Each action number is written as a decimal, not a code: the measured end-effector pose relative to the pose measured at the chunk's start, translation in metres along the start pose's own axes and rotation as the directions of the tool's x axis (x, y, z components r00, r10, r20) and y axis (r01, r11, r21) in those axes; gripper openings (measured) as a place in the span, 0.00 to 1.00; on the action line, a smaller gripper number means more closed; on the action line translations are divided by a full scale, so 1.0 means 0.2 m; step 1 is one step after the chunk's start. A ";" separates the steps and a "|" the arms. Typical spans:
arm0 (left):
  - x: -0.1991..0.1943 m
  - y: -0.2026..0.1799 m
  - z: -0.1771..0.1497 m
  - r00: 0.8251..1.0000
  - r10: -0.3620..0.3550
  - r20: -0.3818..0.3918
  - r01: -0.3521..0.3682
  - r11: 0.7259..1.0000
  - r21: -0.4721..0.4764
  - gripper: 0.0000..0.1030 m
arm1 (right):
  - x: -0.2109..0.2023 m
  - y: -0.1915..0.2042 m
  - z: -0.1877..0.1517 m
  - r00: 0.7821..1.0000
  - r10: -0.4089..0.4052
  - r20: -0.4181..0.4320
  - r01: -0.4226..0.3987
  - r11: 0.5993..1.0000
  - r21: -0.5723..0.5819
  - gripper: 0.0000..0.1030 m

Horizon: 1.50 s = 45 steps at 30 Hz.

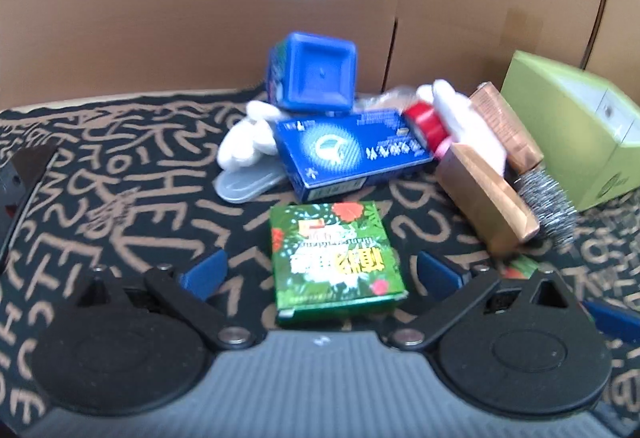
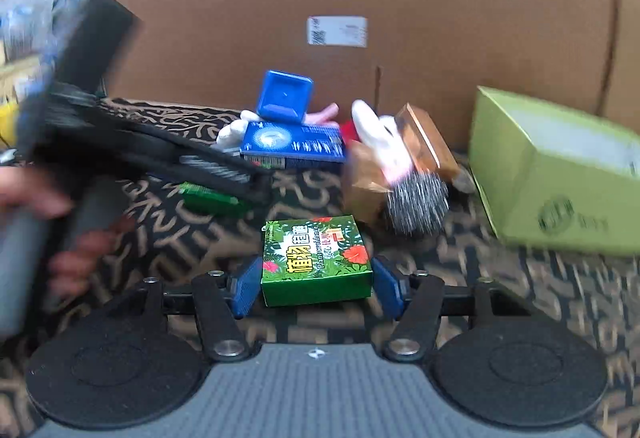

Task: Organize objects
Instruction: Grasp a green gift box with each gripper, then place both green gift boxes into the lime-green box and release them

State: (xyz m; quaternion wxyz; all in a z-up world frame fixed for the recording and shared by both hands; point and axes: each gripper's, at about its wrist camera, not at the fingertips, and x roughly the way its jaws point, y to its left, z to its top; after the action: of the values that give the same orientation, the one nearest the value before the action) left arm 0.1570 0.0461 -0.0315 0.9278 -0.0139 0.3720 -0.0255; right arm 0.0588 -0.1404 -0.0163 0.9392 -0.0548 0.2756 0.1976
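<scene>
Two green boxes: one (image 2: pixel 316 262) between the right gripper (image 2: pixel 316 284) pads.

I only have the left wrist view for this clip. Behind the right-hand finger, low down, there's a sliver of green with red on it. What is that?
Observer: A second green box with the same floral print, lying between the right gripper's fingers.
Operator: Is it gripped?
Observer: The blue pads sit close at both of its sides. I cannot tell if they touch.
Operator: Any sign of the person?
Observer: A blurred hand with curled fingers, at the left edge of the right wrist view.
</scene>
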 end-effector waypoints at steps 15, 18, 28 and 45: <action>-0.46 -0.14 -0.34 0.987 -0.157 -0.028 0.159 0.954 0.254 0.88 | -0.33 -0.09 -0.18 0.999 0.029 -0.042 -0.023 0.991 0.133 0.70; -0.46 -0.17 -0.34 0.985 -0.168 -0.028 0.169 0.953 0.253 0.88 | -0.31 -0.09 -0.17 0.999 0.018 -0.046 -0.013 0.995 0.102 0.70; -0.41 -0.15 -0.32 0.987 -0.153 -0.048 0.160 0.961 0.225 0.75 | -0.24 -0.09 -0.17 0.997 0.042 -0.069 -0.036 0.994 0.099 0.70; -0.47 -0.23 -0.26 0.974 -0.226 -0.026 0.225 0.941 0.252 0.61 | -0.31 -0.13 -0.15 0.999 0.033 -0.020 -0.031 0.995 0.095 0.63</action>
State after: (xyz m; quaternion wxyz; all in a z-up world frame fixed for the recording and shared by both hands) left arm 0.0523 0.0044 -0.0016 0.9136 0.0620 0.3599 -0.1785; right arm 0.0073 -0.1921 -0.0092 0.9343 -0.0079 0.2957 0.1988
